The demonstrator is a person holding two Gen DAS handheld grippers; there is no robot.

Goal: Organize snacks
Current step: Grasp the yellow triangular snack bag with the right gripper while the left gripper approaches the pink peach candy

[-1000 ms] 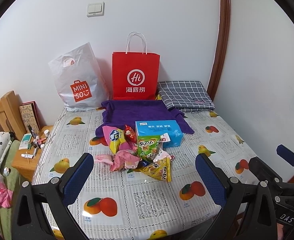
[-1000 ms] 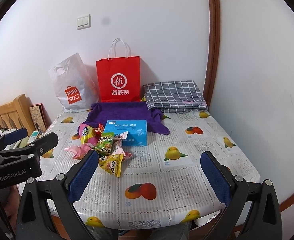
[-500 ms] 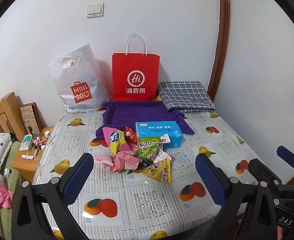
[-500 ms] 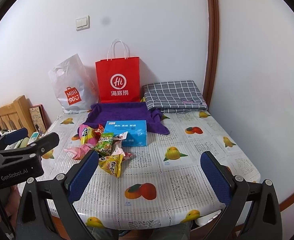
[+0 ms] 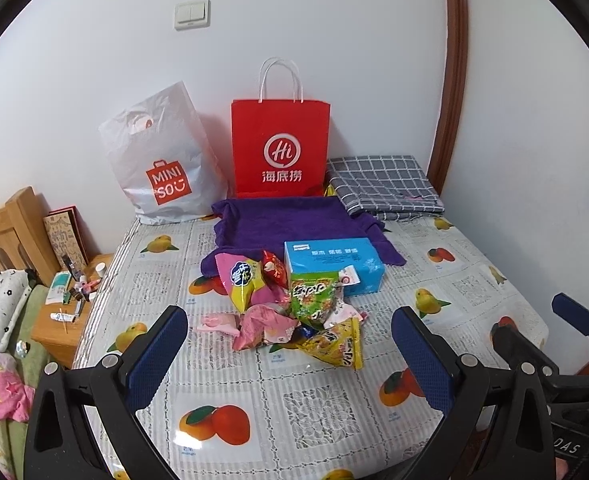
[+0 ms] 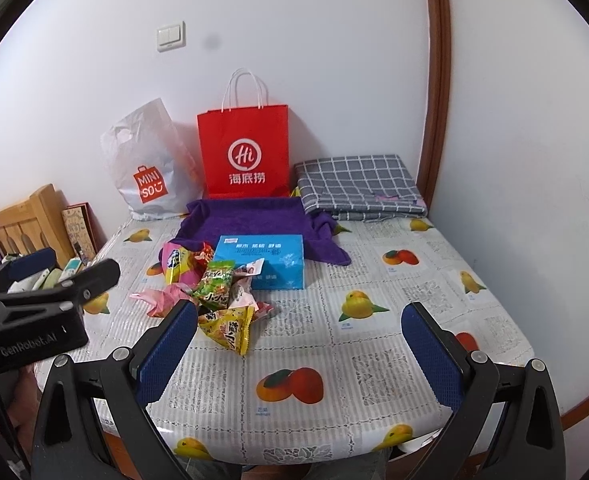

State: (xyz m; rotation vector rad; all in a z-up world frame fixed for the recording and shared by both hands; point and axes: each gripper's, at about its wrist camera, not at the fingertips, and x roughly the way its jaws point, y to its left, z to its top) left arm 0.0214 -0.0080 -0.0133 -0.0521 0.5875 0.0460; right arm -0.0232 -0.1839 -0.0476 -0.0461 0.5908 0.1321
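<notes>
Both claws (image 5: pixel 290 354) (image 6: pixel 300 350) gape wide, holding nothing.

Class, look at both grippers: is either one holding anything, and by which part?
Nothing is held. The left gripper and right gripper are open and empty, short of the snack pile.

A home bedroom: wooden headboard (image 5: pixel 2 232), cluttered nightstand (image 5: pixel 68 312), and fruit-print table (image 5: pixel 294 408) against the wall.

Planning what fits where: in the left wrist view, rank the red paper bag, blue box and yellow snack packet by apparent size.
1. red paper bag
2. blue box
3. yellow snack packet, though it lies nearest the camera
</notes>
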